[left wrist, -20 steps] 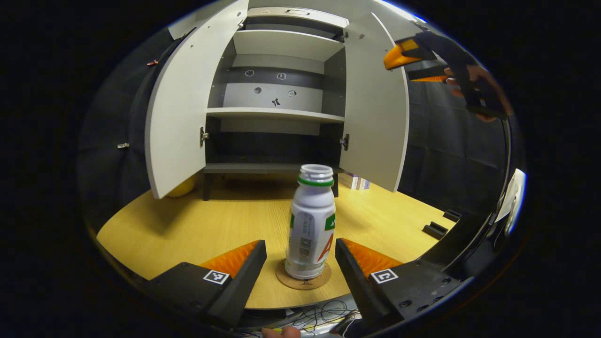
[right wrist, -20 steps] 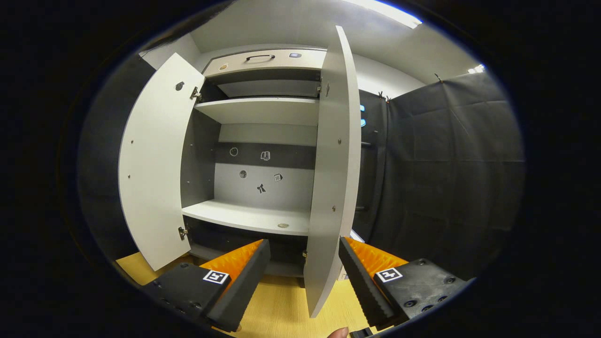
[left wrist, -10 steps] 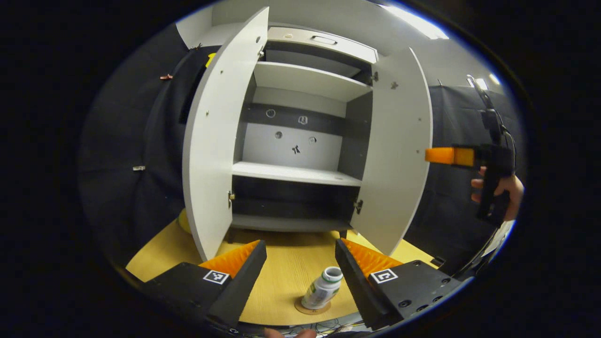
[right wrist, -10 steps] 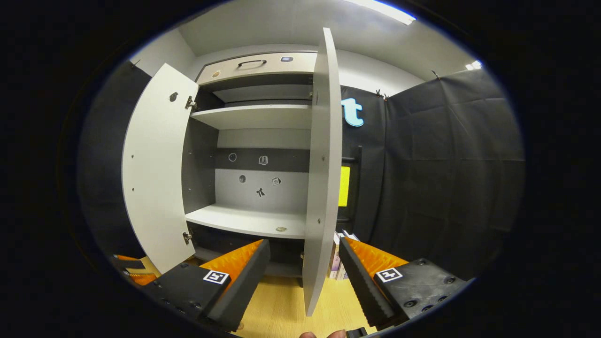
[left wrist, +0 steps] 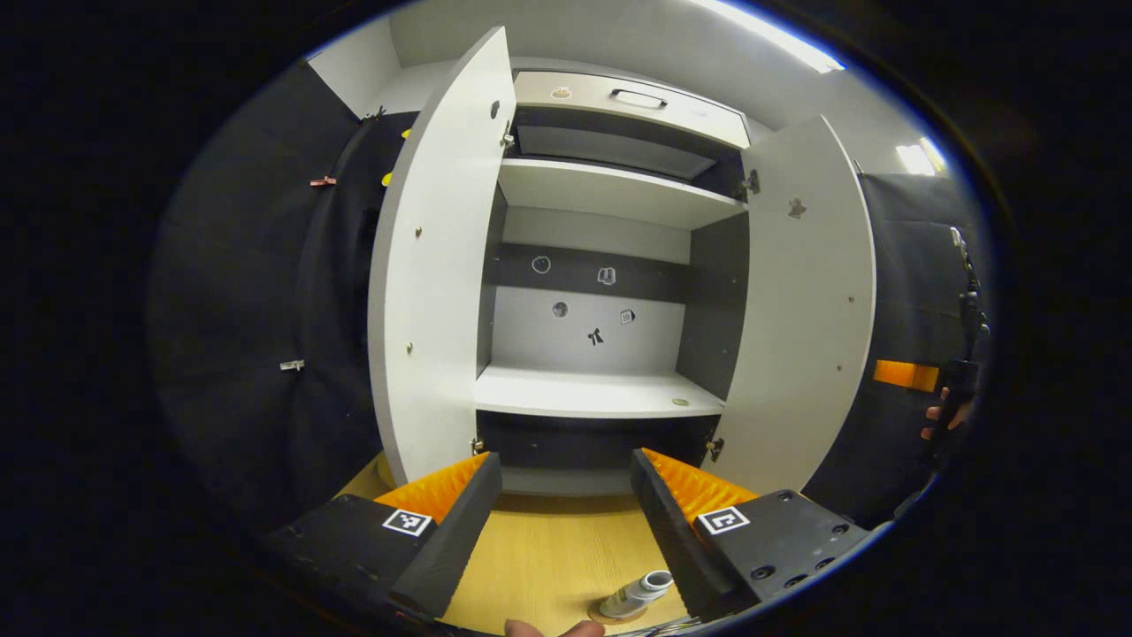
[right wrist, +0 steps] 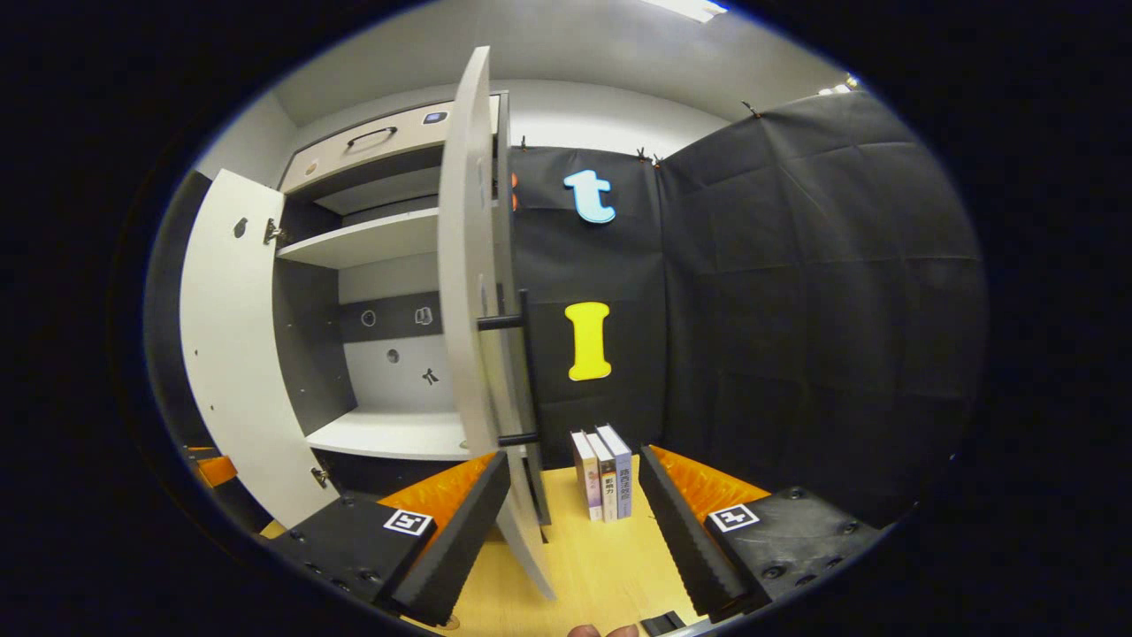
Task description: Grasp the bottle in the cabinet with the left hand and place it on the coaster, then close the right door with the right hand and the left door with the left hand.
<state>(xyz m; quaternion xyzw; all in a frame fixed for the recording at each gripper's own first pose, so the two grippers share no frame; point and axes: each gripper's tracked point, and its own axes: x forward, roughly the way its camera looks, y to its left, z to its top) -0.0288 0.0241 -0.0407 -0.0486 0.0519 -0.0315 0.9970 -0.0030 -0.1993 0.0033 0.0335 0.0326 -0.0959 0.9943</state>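
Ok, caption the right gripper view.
Open right gripper beside the right door, books ahead.

The yellow wooden counter (left wrist: pixel 548 557) carries the tall white open-doored cabinet (left wrist: pixel 610 265). A round cork coaster (left wrist: pixel 603 616) lies on it. Three upright books (right wrist: pixel 603 473) stand there too.

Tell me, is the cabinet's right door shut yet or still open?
Open. In the left gripper view the right door swings out from the cabinet, its shelves exposed. The right gripper is open beside its edge.

3 books (right wrist: pixel 604 475) upright on table | wooden table (left wrist: pixel 553 553) | ceiling light (left wrist: pixel 769 35)
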